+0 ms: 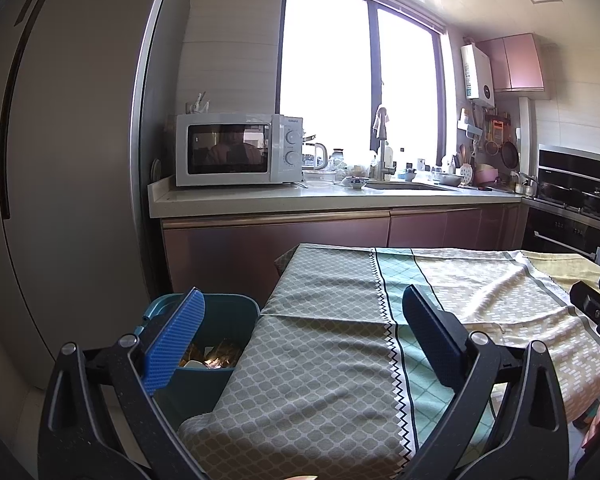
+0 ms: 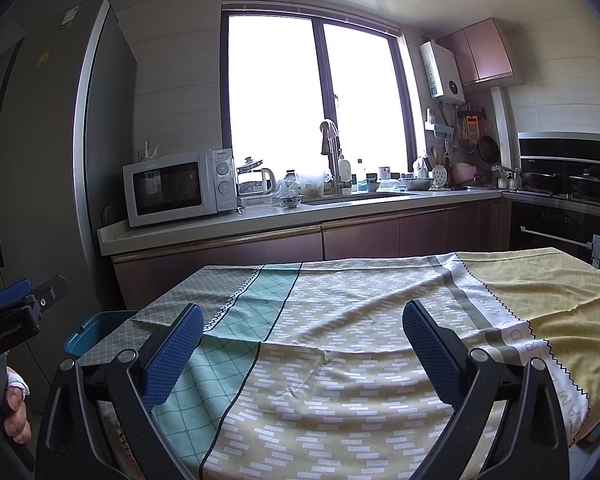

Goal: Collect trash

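- Nearest, the left gripper (image 1: 302, 322) hung with its jaws spread wide and nothing between them, over the left edge of the tablecloth (image 1: 320, 360).
- The right gripper (image 2: 302, 332) was likewise agape and empty above the cloth's bare middle.
- The teal trash bin (image 1: 220, 344) stood against the tabletop's left edge, scraps inside.
- Beyond the far edge, a gap ran before the cabinets (image 2: 340, 240) and microwave (image 2: 180, 186).

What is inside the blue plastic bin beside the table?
In the blue plastic bin, some golden-brown wrappers and a white piece show. The left gripper's blue finger and the patterned tablecloth cover the rest.
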### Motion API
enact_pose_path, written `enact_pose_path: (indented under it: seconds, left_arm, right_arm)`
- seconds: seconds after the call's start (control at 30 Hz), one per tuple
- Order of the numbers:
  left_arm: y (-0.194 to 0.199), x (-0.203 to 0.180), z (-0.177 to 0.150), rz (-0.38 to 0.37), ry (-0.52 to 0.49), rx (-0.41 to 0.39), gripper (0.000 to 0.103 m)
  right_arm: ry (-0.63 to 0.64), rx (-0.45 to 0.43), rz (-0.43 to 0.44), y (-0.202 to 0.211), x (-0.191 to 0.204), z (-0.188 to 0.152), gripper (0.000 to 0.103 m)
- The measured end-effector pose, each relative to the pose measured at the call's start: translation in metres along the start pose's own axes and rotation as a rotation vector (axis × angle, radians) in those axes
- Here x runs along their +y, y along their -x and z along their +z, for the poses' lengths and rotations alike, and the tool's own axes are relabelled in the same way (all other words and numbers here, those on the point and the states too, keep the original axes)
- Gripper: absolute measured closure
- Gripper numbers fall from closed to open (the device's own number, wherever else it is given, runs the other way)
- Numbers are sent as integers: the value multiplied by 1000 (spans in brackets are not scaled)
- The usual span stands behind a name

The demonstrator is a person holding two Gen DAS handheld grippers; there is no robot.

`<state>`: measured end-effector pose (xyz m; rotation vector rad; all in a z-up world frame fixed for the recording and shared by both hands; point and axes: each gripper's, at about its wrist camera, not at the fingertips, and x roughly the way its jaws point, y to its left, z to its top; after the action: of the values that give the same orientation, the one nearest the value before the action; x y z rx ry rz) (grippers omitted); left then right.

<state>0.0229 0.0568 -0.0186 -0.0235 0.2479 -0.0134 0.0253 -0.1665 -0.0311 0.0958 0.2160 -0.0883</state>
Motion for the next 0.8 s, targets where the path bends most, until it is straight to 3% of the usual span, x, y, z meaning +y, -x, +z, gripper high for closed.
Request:
enact_pose_path:
  seconds: [0.8]
  left_arm:
    - [-6, -2, 0, -7, -2, 6, 6]
  right_arm:
    - [-2, 1, -3, -1, 3, 1, 7]
